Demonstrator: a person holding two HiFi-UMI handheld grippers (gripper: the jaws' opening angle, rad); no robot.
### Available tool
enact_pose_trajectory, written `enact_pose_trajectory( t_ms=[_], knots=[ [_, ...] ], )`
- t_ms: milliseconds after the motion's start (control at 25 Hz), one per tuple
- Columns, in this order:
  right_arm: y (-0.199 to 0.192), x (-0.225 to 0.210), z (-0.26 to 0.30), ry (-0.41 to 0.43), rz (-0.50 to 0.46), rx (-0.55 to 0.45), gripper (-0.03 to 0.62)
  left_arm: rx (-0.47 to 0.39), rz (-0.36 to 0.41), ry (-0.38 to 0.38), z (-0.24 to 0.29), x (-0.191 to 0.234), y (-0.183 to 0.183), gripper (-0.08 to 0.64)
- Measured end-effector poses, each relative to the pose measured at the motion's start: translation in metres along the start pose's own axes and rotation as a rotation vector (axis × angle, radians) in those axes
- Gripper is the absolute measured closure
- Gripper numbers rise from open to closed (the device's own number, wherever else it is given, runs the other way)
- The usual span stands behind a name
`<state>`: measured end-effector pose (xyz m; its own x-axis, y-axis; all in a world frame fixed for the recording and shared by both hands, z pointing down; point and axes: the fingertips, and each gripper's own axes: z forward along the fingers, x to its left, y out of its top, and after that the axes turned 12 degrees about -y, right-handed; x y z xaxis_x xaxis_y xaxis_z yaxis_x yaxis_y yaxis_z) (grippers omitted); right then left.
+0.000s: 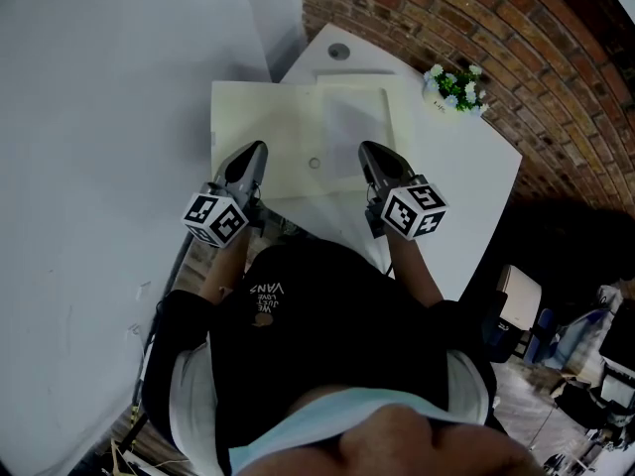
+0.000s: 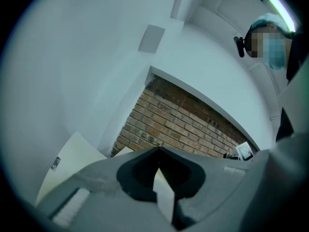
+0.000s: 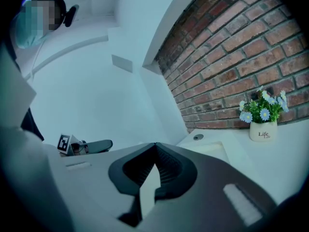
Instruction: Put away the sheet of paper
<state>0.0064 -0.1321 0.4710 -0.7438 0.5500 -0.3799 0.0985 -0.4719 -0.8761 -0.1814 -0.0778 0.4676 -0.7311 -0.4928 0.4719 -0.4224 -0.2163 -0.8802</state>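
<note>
**A:** Checking grip state. What do the jaws have?

**B:** Left gripper [image 1: 256, 150]: jaws together, with a thin pale strip of paper pinched between the pads. Right gripper [image 1: 368, 151]: same, clamped on a pale strip. Both point away from the person, side by side but apart, marker cubes nearest the body.

**A:** Where's the sheet of paper?

**B:** The sheet of paper [image 1: 278, 127] is cream and large, spread on the white table [image 1: 466, 186] in front of the person. Both gripper tips sit over its near half, left tip toward the left edge, right tip right of centre. The near edge looks lifted at the jaws, but I can't tell how much.

**A:** Anything on top of it?

**B:** A smaller pale sheet [image 1: 352, 122] on its right part, just beyond the right gripper's tip.

**A:** Surroundings?

**B:** A flower pot [image 1: 454, 87] at the table's far right, beside the brick wall [image 1: 476, 18] and clear of the paper. A round grommet [image 1: 339, 52] at the table's far edge. A white wall [image 1: 99, 117] runs along the left.
</note>
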Motion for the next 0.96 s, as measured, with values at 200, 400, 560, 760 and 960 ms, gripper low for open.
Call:
enact_pose_trajectory(
  t_ms=[200,400,560,760,960],
  knots=[
    [-0.003,0.000,0.003,-0.013,-0.003,0.007,0.595,-0.001,0.001,0.015,-0.003,0.005,0.000,0.560],
    [-0.004,-0.001,0.004,-0.024,-0.001,0.007,0.594,-0.001,-0.008,0.019,-0.003,0.008,-0.002,0.560],
    [-0.004,-0.001,0.005,-0.030,-0.002,0.007,0.595,0.007,-0.008,0.019,-0.001,0.010,-0.004,0.560],
    [-0.004,-0.001,0.006,-0.036,-0.001,0.006,0.594,0.007,-0.008,0.021,-0.001,0.012,-0.005,0.560],
    [-0.005,-0.001,0.006,-0.038,-0.001,0.008,0.594,0.009,-0.007,0.018,0.001,0.011,-0.006,0.560]
  ],
)
